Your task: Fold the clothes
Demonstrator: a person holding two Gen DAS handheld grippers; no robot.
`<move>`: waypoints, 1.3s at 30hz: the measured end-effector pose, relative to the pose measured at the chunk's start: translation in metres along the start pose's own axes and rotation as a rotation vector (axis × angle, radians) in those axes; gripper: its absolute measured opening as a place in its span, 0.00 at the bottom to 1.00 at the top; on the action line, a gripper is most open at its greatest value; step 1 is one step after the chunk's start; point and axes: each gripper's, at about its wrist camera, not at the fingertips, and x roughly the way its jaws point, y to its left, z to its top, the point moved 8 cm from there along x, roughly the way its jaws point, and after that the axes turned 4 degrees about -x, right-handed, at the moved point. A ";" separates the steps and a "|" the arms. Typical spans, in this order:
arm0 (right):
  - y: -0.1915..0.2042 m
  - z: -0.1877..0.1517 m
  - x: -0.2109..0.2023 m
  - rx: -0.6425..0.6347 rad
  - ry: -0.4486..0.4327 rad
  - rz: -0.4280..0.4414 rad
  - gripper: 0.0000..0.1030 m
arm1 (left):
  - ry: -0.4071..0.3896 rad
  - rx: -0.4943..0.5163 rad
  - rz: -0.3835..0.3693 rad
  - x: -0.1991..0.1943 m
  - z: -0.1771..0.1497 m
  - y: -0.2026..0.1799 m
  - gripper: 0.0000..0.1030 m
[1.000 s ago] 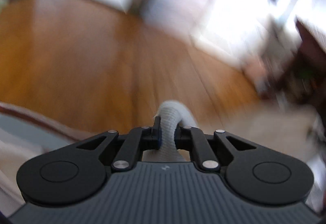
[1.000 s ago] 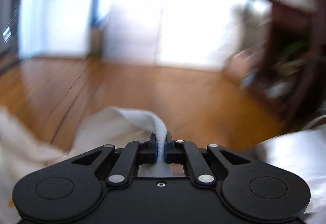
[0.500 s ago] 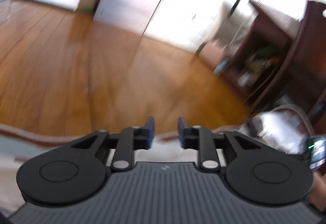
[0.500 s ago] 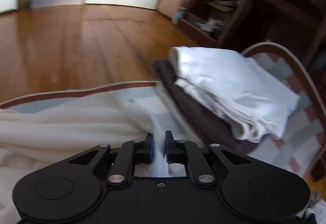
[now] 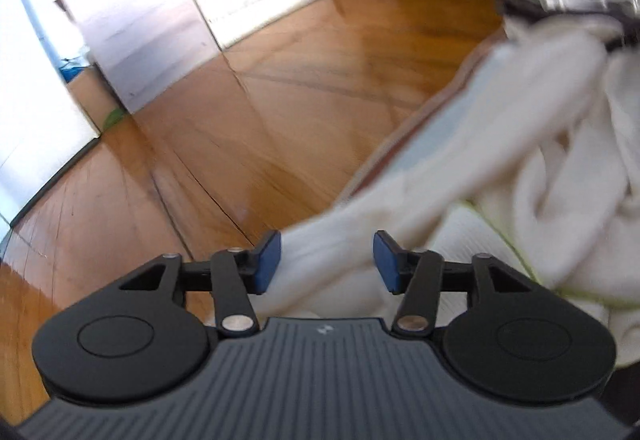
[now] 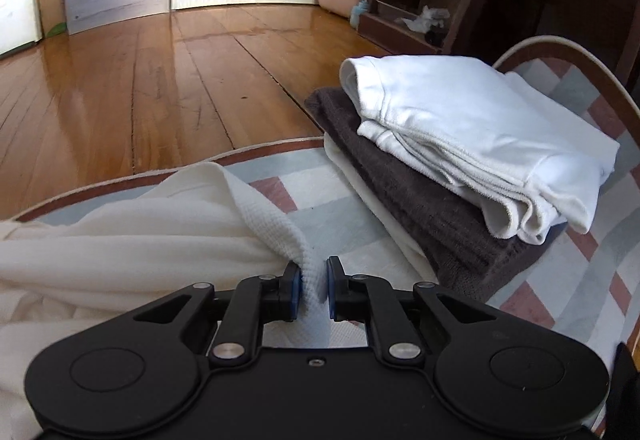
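left wrist: sits just behind the black left gripper (image 5: 327, 262), low over rumpled cream cloth (image 5: 472, 192), facing out across glossy wooden plank floor (image 5: 280, 88), blurred | right wrist: behind the black right gripper (image 6: 313, 288), close above the same cloth (image 6: 120, 236), facing the floor (image 6: 160, 80) | shared: cloth, floor

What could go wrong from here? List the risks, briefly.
1. The right gripper pinches only a narrow ribbed edge of the cream knit garment; a hard pull might slip it free.
2. The left gripper is open with the cloth lying between its blue pads, ungripped, so that side could sag and bunch.
3. The folded stack, a white garment on a dark brown towel, lies close by; dragging the cloth could disturb it.
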 end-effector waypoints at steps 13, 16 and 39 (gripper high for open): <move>-0.015 0.003 -0.008 0.028 -0.099 0.030 0.36 | -0.097 -0.592 0.253 -0.087 -0.039 0.116 0.01; -0.020 -0.012 0.004 0.034 -0.050 0.024 0.50 | 0.053 -0.601 0.245 -0.069 -0.077 0.107 0.01; -0.030 -0.006 0.083 0.429 0.296 0.476 0.33 | 0.251 -0.623 0.210 -0.006 -0.087 0.097 0.01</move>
